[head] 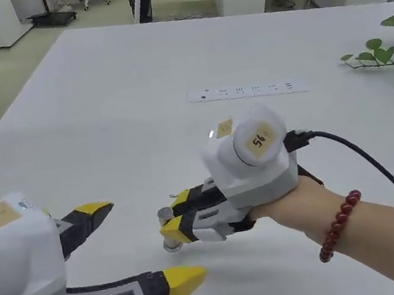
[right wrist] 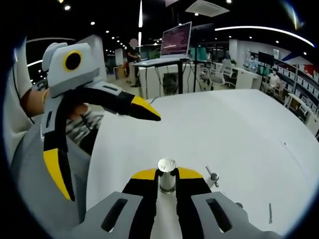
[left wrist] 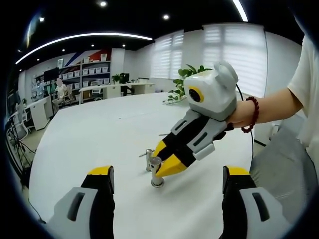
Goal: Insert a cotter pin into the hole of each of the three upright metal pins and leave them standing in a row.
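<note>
A short upright metal pin stands on the white table, and my right gripper is shut on it from the right, held by a hand with a red bead bracelet. In the right gripper view the pin rises between the closed jaws of the right gripper. A second metal pin stands just behind the gripped pin; it appears small to the right in the right gripper view. My left gripper hovers open to the left, nothing between its jaws. A thin cotter pin lies further right.
A white power strip lies across the table's middle. A green plant sprig reaches in at the far right. A black cable trails from the right gripper over the forearm. Office desks and chairs stand beyond the table.
</note>
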Demonstrator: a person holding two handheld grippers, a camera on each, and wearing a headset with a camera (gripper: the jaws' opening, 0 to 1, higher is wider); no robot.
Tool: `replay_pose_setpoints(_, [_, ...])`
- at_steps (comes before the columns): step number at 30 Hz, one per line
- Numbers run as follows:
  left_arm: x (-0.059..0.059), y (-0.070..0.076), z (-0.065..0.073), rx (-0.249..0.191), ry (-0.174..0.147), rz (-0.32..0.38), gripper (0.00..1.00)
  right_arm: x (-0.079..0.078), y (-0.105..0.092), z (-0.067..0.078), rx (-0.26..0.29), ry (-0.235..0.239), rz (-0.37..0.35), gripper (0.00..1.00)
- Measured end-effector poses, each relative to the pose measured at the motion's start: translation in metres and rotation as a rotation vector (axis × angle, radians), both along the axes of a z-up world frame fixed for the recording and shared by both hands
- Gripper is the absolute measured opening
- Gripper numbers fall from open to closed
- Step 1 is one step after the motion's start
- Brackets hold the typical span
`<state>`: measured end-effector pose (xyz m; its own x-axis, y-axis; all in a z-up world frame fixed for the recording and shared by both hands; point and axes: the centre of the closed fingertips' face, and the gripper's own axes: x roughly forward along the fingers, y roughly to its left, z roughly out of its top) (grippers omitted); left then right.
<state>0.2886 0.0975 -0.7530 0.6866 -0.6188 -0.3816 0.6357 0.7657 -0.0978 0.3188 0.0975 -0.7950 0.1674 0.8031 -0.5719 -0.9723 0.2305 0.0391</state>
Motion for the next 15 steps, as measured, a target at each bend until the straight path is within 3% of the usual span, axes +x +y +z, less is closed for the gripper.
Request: replay_pose_setpoints(15, [-0.006,-0.001,-0.002,0.007,0.007,-0.003,0.88,-0.007,-0.038,-0.014,-0.029,0.0,-0.054,0.13])
